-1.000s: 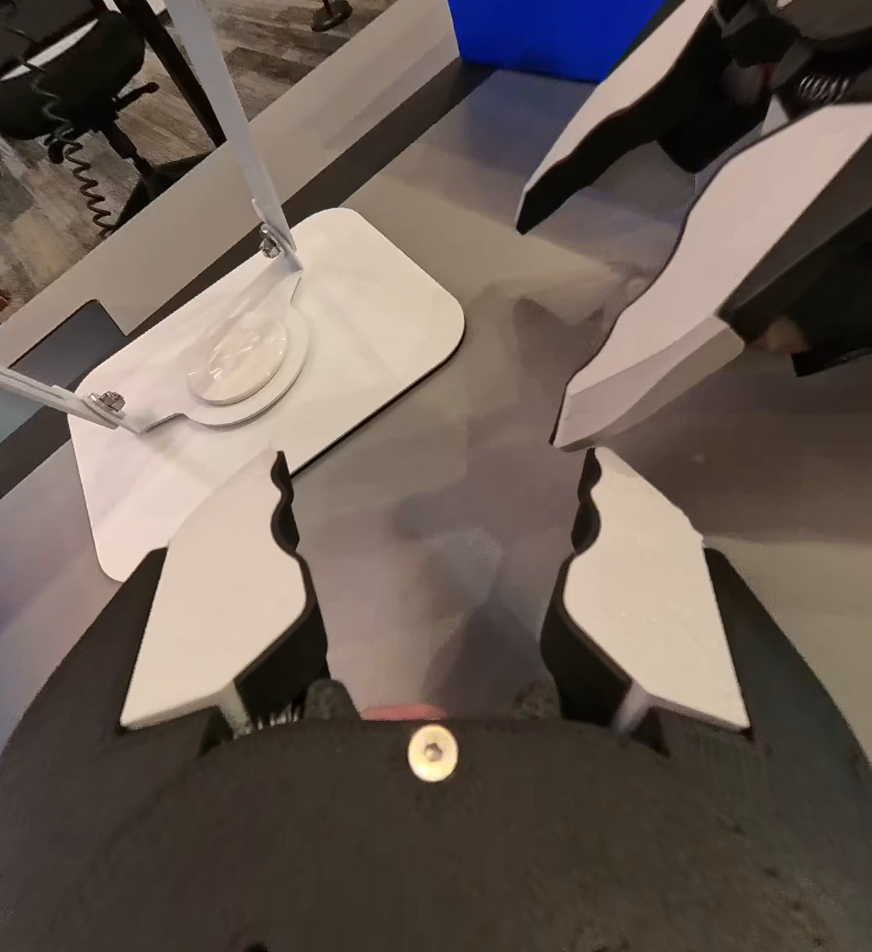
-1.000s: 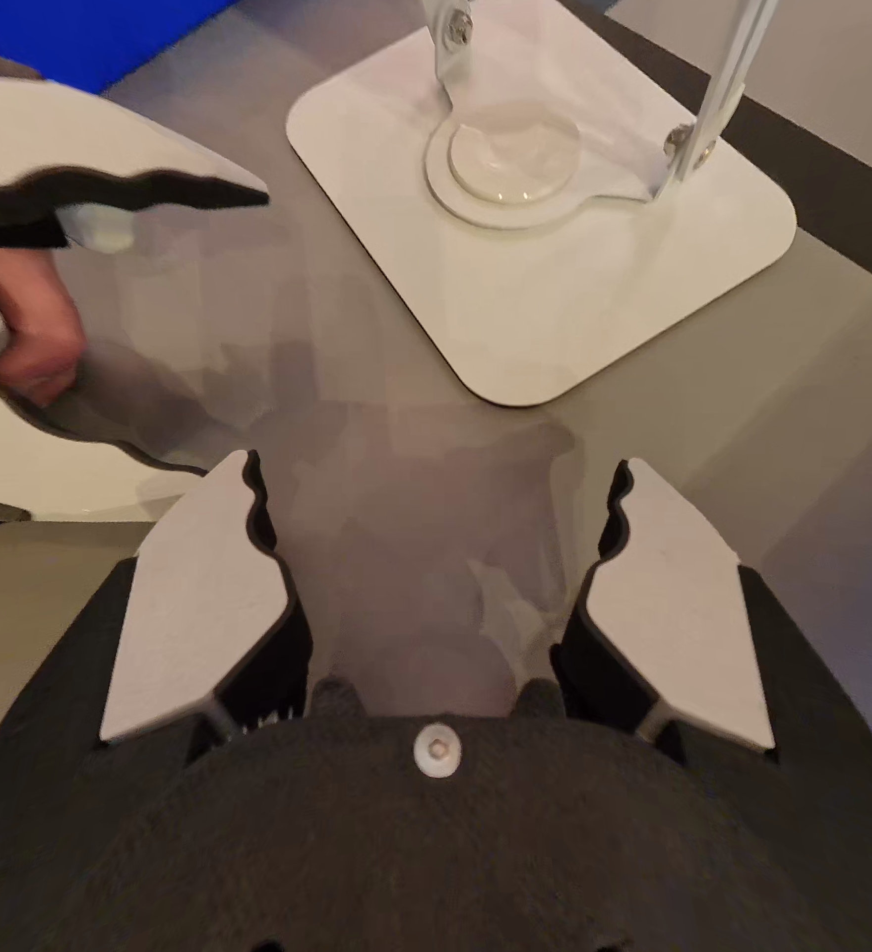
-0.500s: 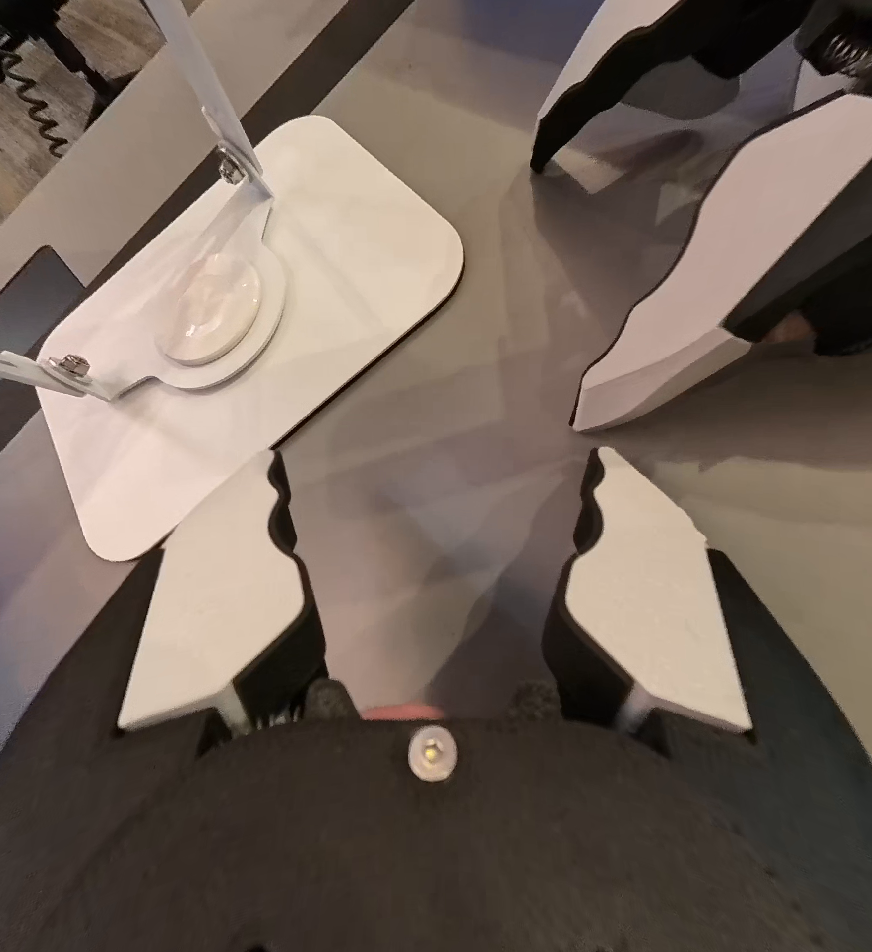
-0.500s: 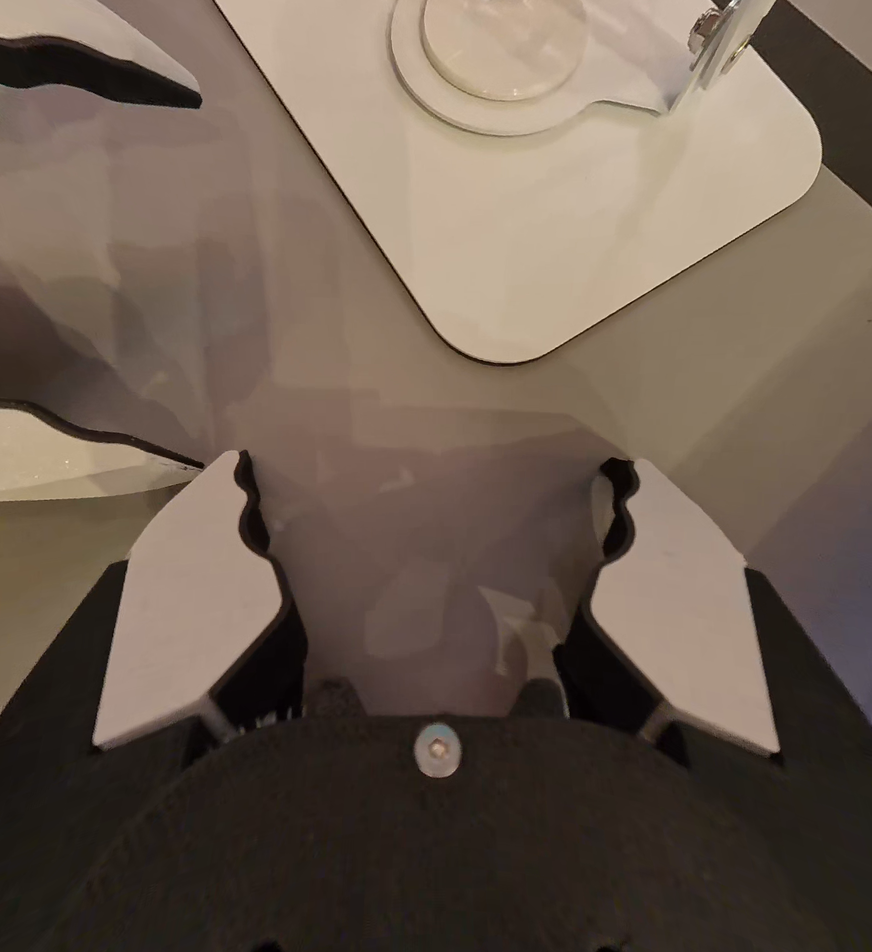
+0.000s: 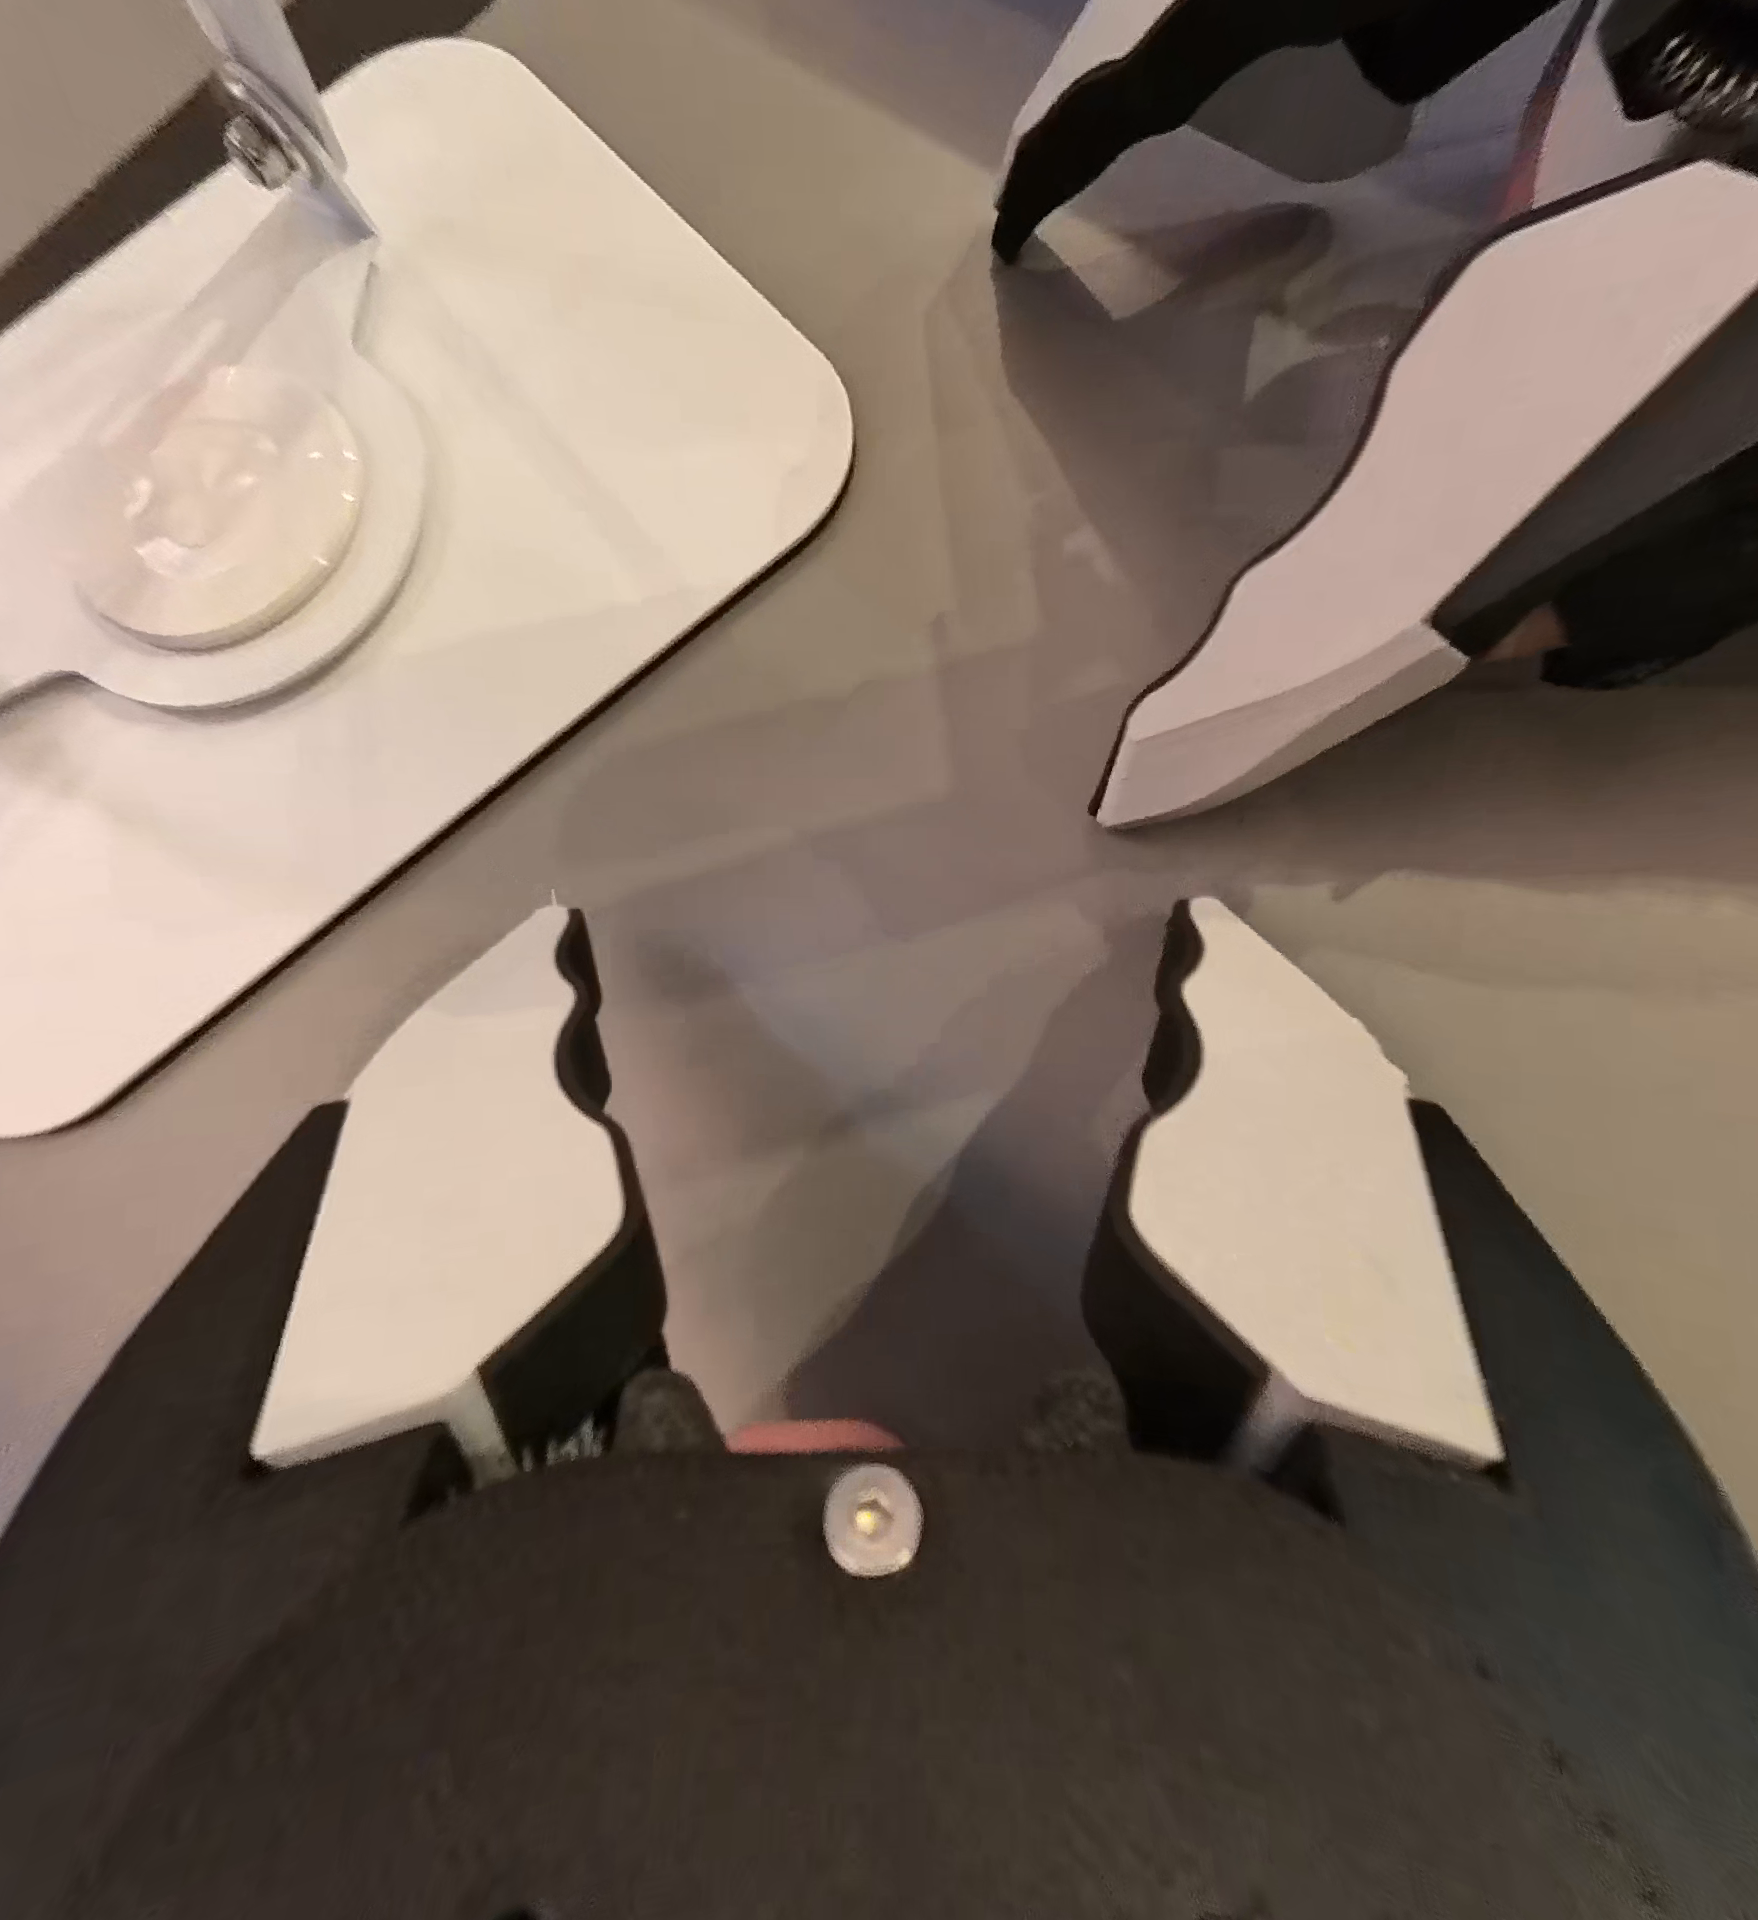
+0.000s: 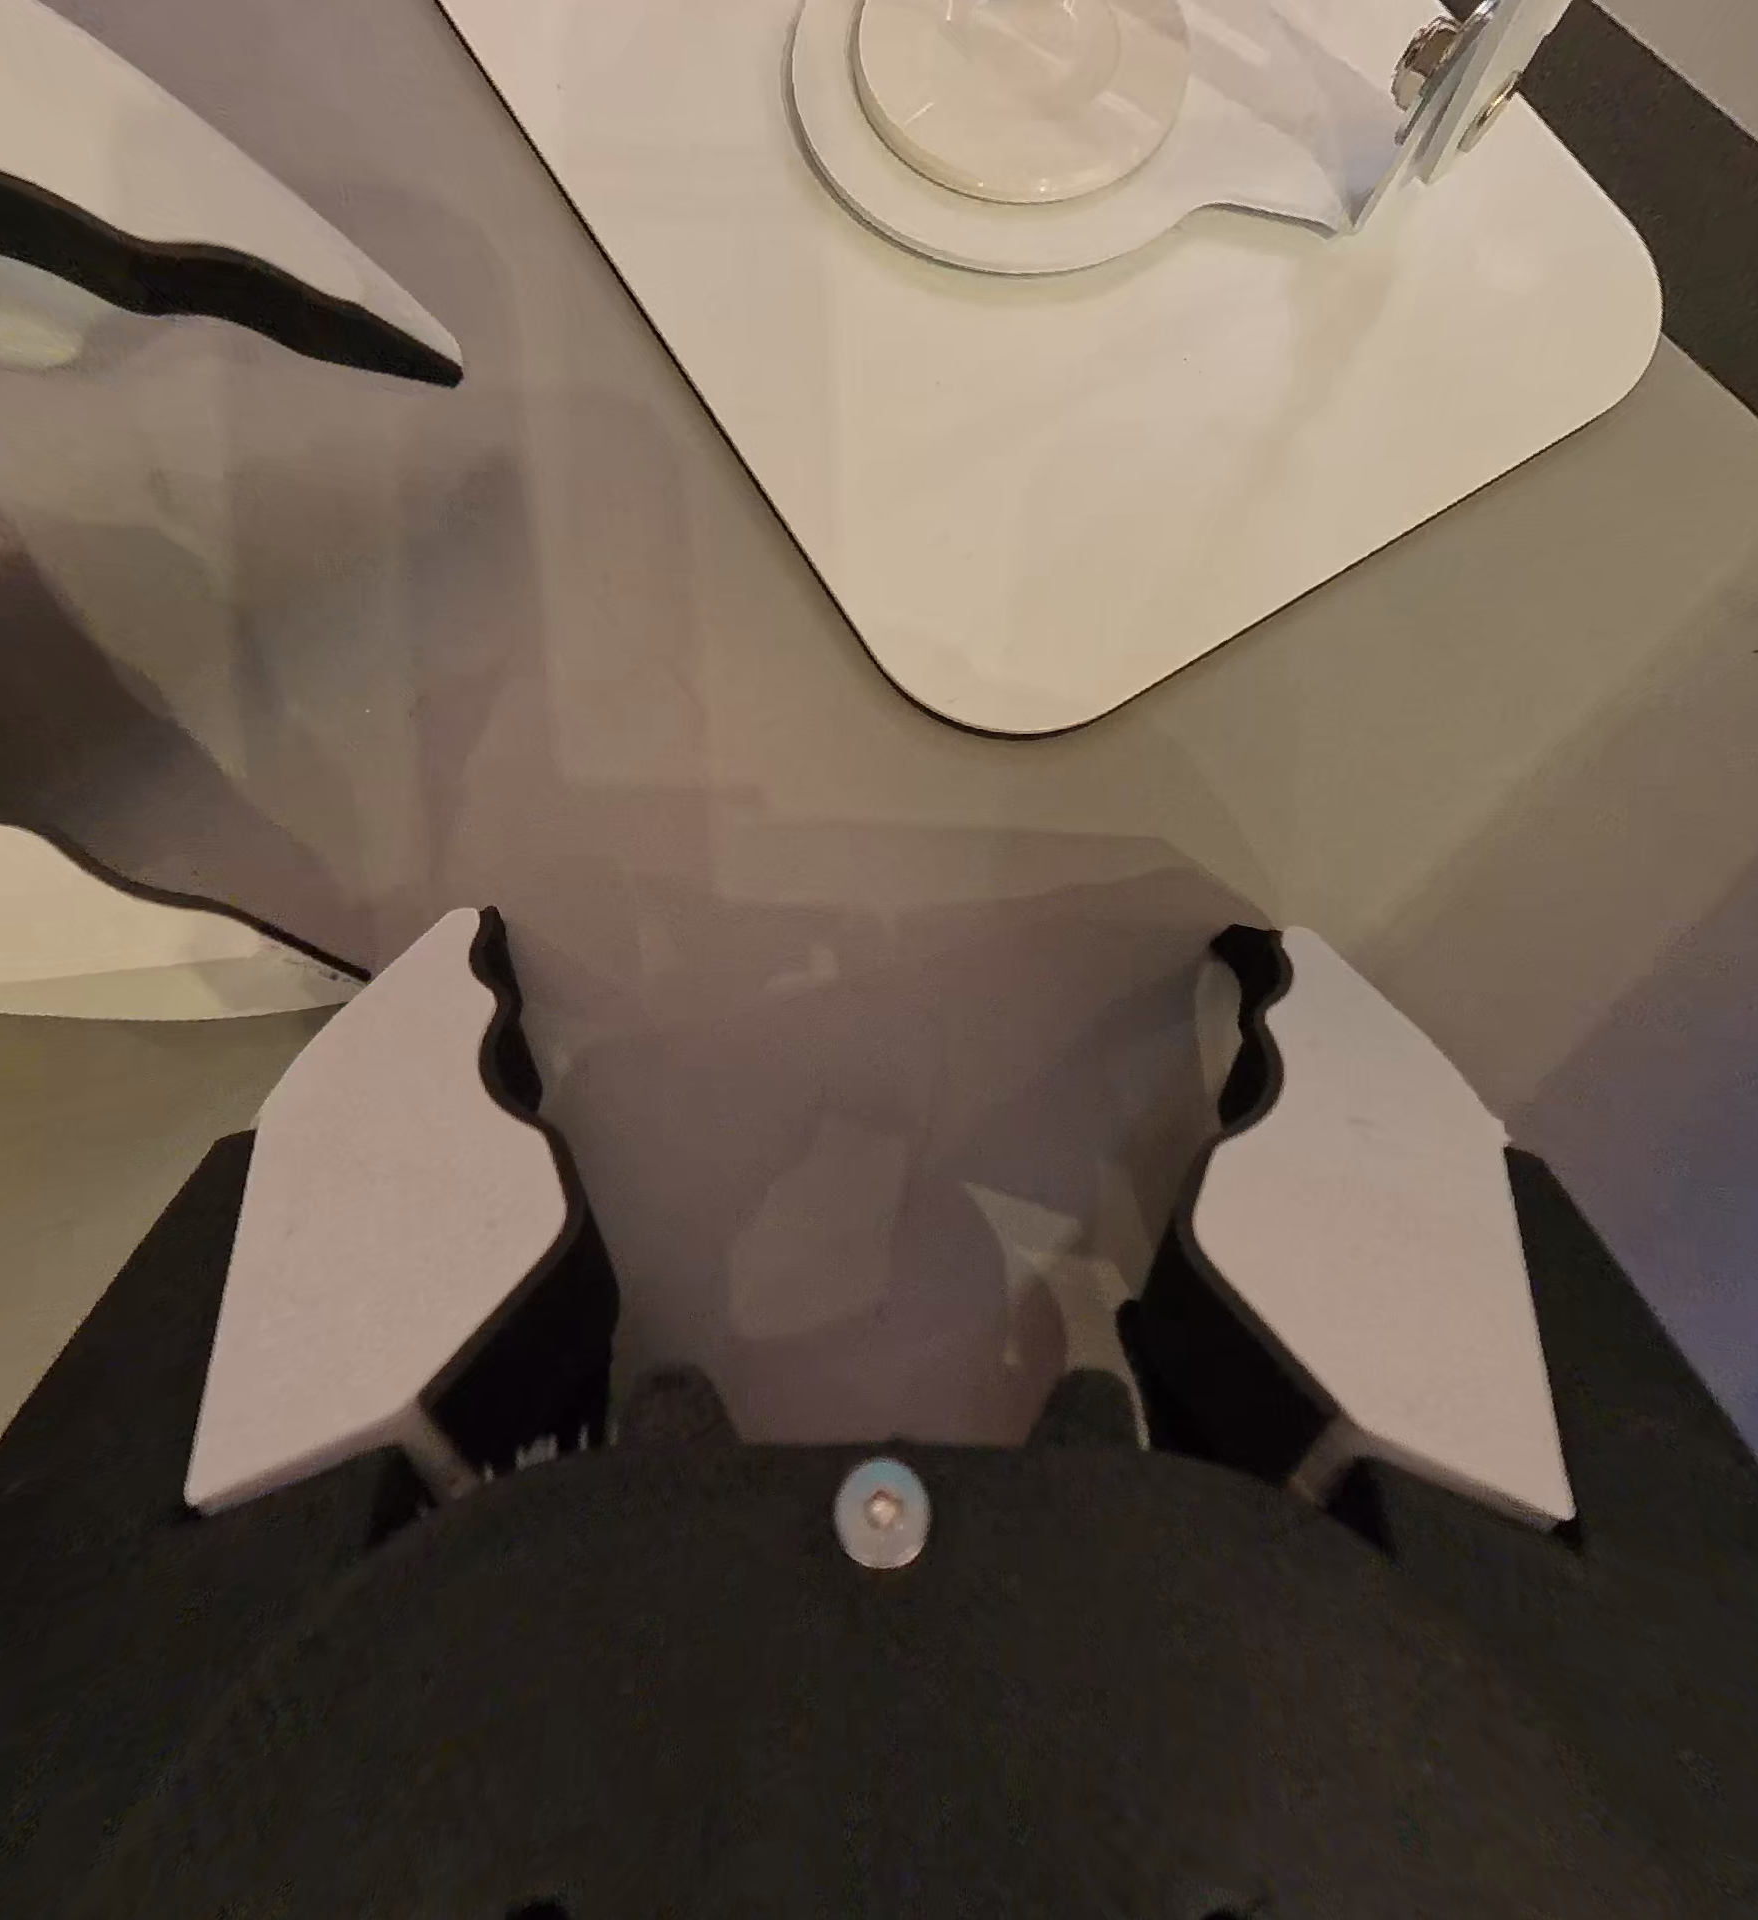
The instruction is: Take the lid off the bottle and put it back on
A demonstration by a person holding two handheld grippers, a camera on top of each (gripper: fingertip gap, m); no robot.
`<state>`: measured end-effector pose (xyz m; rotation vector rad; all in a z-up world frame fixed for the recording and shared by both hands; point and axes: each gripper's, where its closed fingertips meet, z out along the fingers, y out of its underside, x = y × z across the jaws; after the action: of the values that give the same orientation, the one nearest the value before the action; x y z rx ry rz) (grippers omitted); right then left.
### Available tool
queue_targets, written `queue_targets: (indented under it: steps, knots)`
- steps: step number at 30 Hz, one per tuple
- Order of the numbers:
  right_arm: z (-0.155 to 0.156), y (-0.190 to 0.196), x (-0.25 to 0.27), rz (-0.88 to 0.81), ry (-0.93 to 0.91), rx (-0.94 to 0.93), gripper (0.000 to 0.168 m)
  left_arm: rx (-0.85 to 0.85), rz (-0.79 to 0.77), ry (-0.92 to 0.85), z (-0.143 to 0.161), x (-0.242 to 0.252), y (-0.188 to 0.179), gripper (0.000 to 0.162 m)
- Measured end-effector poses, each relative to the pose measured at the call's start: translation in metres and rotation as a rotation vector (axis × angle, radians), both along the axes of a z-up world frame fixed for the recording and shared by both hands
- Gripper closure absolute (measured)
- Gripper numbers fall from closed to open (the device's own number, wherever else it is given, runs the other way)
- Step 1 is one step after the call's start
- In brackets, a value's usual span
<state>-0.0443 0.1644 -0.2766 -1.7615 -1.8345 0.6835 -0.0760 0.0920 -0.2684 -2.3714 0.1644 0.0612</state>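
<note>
Here, only the left wrist view shows a gloved hand (image 5: 1685, 592) behind the right gripper (image 5: 1051, 520), at the upper right. The right wrist view shows the left gripper (image 6: 407, 665) at its left edge. Both views show the white rounded stand base (image 5: 501, 416) with its metal arms, lying on the grey desk (image 5: 958, 727). The desk surface between the base and the grippers is bare. The left gripper (image 5: 875, 914) and the right gripper (image 6: 880, 925) have jaws spread wide, holding nothing. The bottle and lid are in neither view.
</note>
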Motion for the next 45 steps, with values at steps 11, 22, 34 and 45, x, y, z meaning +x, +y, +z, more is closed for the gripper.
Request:
queue_targets:
  steps: [11,22,34,45]
  knots:
    - [-0.0001,-0.0011,0.0003,0.008,-0.001,-0.002,0.039,-0.039,-0.03,-0.082,-0.0042,0.0065,-0.0037,0.063]
    - [-0.0001,-0.0016,0.0003,0.013,0.0,-0.002,0.039,-0.039,-0.03,-0.081,-0.0041,0.0065,-0.004,0.063]
    - [0.0001,-0.0023,0.0004,0.018,0.001,-0.002,0.04,-0.039,-0.03,-0.08,-0.0041,0.0066,-0.0046,0.063]
    - [0.0001,-0.0021,-0.0002,0.023,0.001,-0.002,0.04,-0.041,-0.04,-0.085,-0.0044,0.0077,-0.0061,0.061]
